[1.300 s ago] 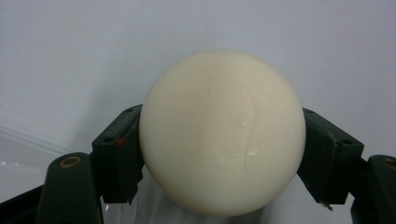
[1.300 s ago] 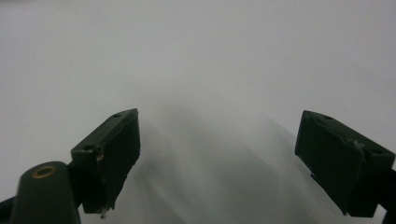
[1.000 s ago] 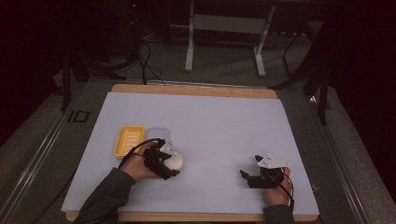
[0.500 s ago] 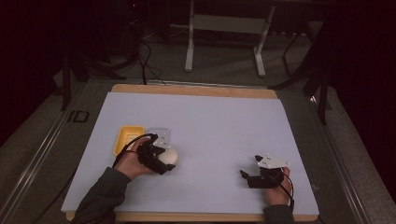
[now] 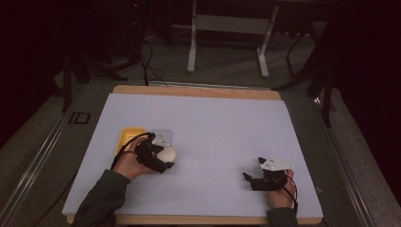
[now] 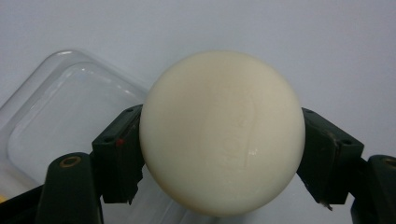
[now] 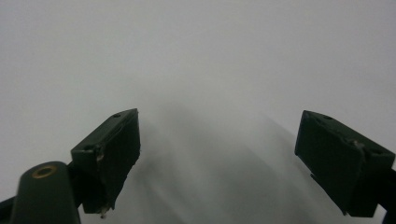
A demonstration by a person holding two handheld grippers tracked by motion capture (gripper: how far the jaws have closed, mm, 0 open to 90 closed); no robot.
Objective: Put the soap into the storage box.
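A cream-white ball (image 6: 222,133) sits between both jaws of my left gripper (image 6: 219,158), which is shut on it. From the high view the ball (image 5: 167,153) and left gripper (image 5: 163,158) hover at the table's left, beside a clear plastic lid (image 5: 162,137) and a yellow tray (image 5: 128,137). The lid (image 6: 70,121) lies just behind the ball in the left gripper view. My right gripper (image 5: 247,178) rests low at the table's right front, jaws wide apart with nothing between them; the right gripper view has its gripper (image 7: 217,158) over bare white surface.
A white sheet (image 5: 213,123) covers the wooden table. Beyond the far edge stand a metal frame's legs (image 5: 227,42) and cables on the dark floor. Broad free room lies between the two hands.
My left hand has carried the ball a short way to the left and away from me, closer to the lid and yellow tray. The right hand has kept still.
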